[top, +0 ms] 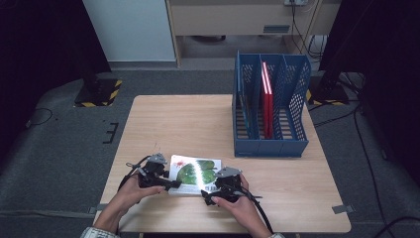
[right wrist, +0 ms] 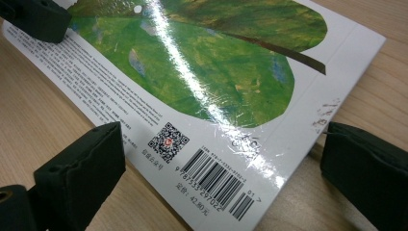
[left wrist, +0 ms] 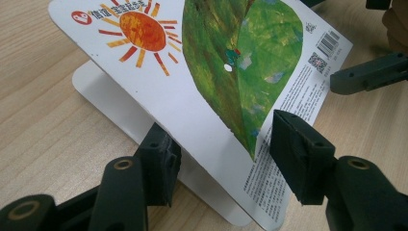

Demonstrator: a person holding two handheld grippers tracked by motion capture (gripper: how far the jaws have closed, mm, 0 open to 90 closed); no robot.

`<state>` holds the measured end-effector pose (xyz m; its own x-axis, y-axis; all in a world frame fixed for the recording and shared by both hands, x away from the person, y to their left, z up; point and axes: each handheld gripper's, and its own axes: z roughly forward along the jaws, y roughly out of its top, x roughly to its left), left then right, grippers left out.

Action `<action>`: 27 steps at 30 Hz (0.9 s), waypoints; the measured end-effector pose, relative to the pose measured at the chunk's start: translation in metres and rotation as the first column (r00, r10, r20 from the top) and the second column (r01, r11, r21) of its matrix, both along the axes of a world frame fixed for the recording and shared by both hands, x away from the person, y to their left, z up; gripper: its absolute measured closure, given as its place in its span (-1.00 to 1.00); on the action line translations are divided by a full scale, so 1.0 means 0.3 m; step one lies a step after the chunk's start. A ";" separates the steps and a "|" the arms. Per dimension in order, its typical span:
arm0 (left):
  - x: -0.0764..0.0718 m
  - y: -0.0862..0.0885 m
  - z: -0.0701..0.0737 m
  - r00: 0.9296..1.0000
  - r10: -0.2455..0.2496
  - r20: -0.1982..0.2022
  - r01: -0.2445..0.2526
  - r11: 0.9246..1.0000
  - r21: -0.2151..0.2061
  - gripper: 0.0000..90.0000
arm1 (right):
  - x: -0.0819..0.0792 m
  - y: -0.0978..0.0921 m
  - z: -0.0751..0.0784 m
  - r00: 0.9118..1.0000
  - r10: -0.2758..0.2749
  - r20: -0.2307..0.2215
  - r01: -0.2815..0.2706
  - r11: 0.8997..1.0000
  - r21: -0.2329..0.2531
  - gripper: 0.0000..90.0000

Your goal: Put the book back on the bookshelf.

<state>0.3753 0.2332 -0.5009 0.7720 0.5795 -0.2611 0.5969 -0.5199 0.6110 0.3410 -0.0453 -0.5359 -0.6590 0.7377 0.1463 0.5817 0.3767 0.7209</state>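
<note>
Grey carpet surrounds a pale wooden surface (top: 198, 124), with dark curtains to either side. We note a blue slotted file rack (top: 270, 106) standing at the far right of the surface, a red book (top: 267, 99) upright in its middle compartment. Near the front edge lies a picture book (top: 194, 174), back cover up: a large green leaf, an orange sun (left wrist: 140, 30), a barcode (right wrist: 216, 180) and a QR code (right wrist: 167, 141). The left gripper (top: 171, 185) sits at the book's left side, held by the person's left hand (top: 130, 191); in the left gripper view its jaws are parted, one under the lifted cover and one above it, not closed on it. That cover is raised off the white page (left wrist: 110, 103) beneath. The right gripper (top: 210, 194), in the right hand (top: 238, 203), is at the book's near right corner; its jaws stand wide apart, straddling the corner, gripping nothing. We cannot tell whether either jaw touches the book.
</note>
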 end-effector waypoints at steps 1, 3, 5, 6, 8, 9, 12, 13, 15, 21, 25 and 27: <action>-0.001 -0.001 0.002 1.000 -0.001 0.004 0.001 1.000 0.003 -0.01 | 0.003 -0.003 0.000 1.000 0.009 -0.004 -0.008 1.000 0.001 -0.98; -0.005 -0.004 0.003 1.000 0.000 0.014 0.000 1.000 0.009 0.02 | 0.008 -0.004 0.000 1.000 0.015 -0.004 -0.015 1.000 -0.002 -0.98; -0.006 -0.004 0.003 1.000 -0.001 0.016 0.000 1.000 0.015 0.03 | 0.007 -0.002 -0.002 1.000 0.019 0.004 -0.019 1.000 -0.008 -0.99; -0.006 -0.004 0.003 1.000 -0.001 0.016 0.000 1.000 0.015 0.03 | 0.007 -0.003 -0.002 1.000 0.020 0.003 -0.020 1.000 -0.007 -0.99; -0.008 -0.002 0.005 1.000 -0.001 0.023 0.001 1.000 0.009 0.05 | 0.006 -0.002 -0.004 1.000 0.019 0.006 -0.019 1.000 -0.003 -0.99; -0.008 -0.001 0.008 1.000 -0.003 0.026 0.003 1.000 0.005 0.07 | 0.006 -0.002 -0.004 1.000 0.019 0.006 -0.019 1.000 -0.003 -0.99; -0.006 -0.001 0.016 0.999 -0.005 0.052 0.005 1.000 -0.005 0.12 | 0.011 -0.002 -0.003 1.000 0.021 0.008 -0.021 1.000 -0.004 -0.99; -0.005 -0.001 0.017 0.998 -0.005 0.056 0.005 1.000 -0.004 0.12 | 0.014 -0.001 -0.003 1.000 0.024 0.007 -0.024 1.000 -0.008 -0.99; -0.001 -0.001 0.018 0.998 -0.004 0.063 0.004 1.000 0.003 0.13 | 0.020 0.001 -0.003 1.000 0.021 0.010 -0.021 1.000 -0.010 -0.99; -0.005 -0.002 0.030 0.996 -0.004 0.091 0.004 1.000 0.007 0.16 | 0.028 0.008 -0.002 1.000 0.022 0.019 -0.021 1.000 -0.015 -0.99; -0.010 -0.001 0.039 0.995 -0.011 0.103 0.010 1.000 0.010 0.17 | 0.018 0.009 0.005 0.999 0.021 0.039 -0.020 1.000 -0.017 -0.95; -0.012 0.000 0.042 0.994 -0.012 0.106 0.011 1.000 0.004 0.18 | 0.018 0.005 0.008 0.999 0.025 0.040 -0.025 1.000 -0.010 -0.94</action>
<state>0.3717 0.2333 -0.4882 0.8018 0.5711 -0.1760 0.5231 -0.5283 0.6688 0.3464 -0.0439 -0.5335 -0.6824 0.7222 0.1129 0.5429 0.3974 0.7398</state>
